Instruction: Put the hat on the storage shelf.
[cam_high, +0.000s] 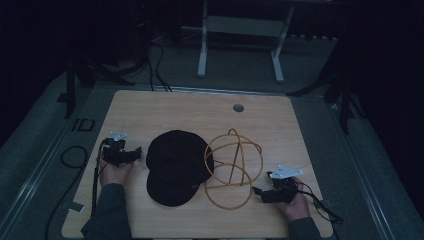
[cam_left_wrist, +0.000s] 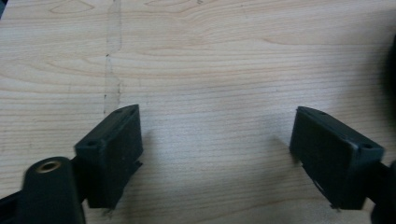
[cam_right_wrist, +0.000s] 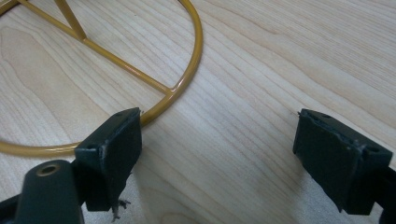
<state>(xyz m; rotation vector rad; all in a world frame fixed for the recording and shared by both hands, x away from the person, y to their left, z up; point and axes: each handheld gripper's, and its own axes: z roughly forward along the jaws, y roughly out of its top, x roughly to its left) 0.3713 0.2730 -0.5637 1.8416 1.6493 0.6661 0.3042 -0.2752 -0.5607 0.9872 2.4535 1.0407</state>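
Note:
A black cap (cam_high: 176, 165) lies in the middle of the wooden table (cam_high: 150, 107), its brim toward the front edge. Just right of it stands a yellow wire hat stand (cam_high: 232, 167) made of hoops, its base ring (cam_right_wrist: 187, 70) flat on the wood. My left gripper (cam_high: 136, 155) rests on the table left of the cap, open, with bare wood between its jaws (cam_left_wrist: 217, 140); the cap's dark edge (cam_left_wrist: 391, 70) shows at the far right of the left gripper view. My right gripper (cam_high: 257, 192) sits at the stand's right front, open, its left fingertip (cam_right_wrist: 116, 140) beside the ring.
A round cable hole (cam_high: 238, 107) sits near the table's far edge. Black cables (cam_high: 75, 155) trail off the left side and behind my right hand (cam_high: 320, 200). A white frame leg (cam_high: 202, 45) stands on the floor beyond the table.

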